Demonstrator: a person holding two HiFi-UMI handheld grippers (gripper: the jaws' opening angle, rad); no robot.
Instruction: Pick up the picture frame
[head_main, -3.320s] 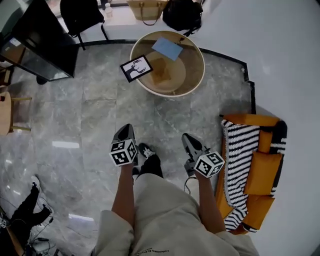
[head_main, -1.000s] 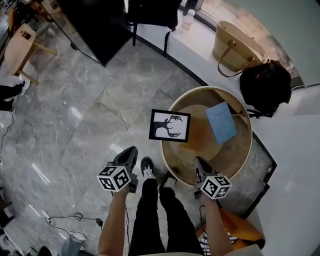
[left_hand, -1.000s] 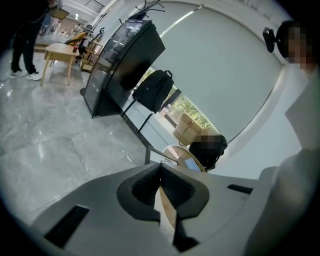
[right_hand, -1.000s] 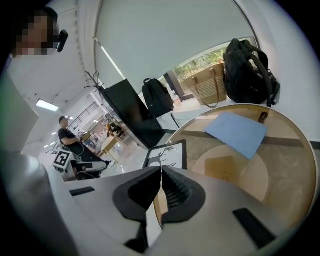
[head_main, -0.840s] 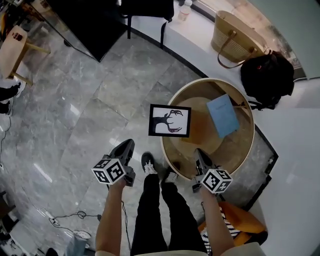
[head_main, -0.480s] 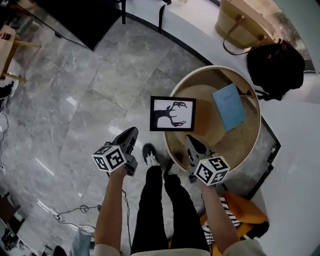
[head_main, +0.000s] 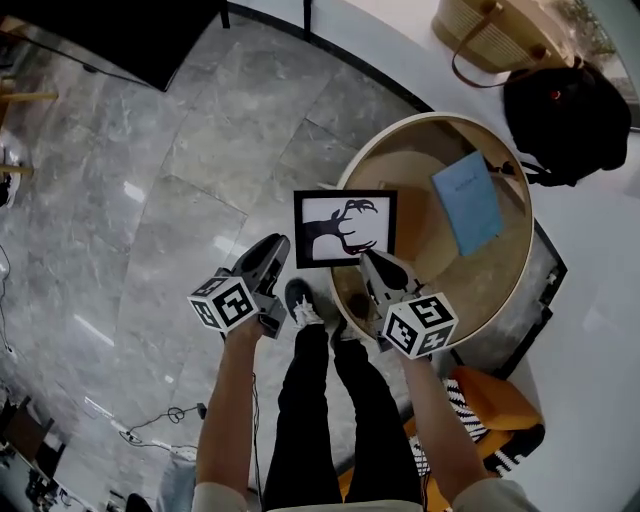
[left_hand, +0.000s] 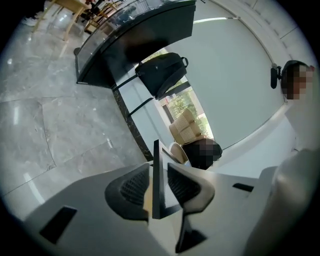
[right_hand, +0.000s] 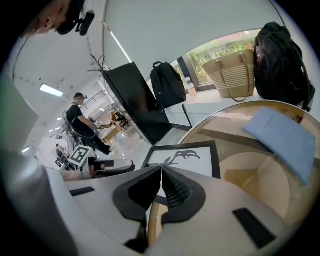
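Both grippers have closed in on the picture frame (head_main: 345, 228) since a second ago, when they hung short of it above the floor (head_main: 200, 150). The round wooden table (head_main: 428, 119) carries the frame flat across its left rim, part of it jutting out over the grey floor. A blue notebook (head_main: 467, 202) lies apart to the right. The left gripper (head_main: 278, 245) has its jaws opening, narrowly apart, with the frame's dark left edge between the pads but not pinched. The right gripper (head_main: 368, 258) has its jaws pressed together and empty, its tips over the frame's lower right edge.

Glossy stone floor (head_main: 180, 150), wooden table (head_main: 480, 275), matt black picture frame (head_main: 345, 228)
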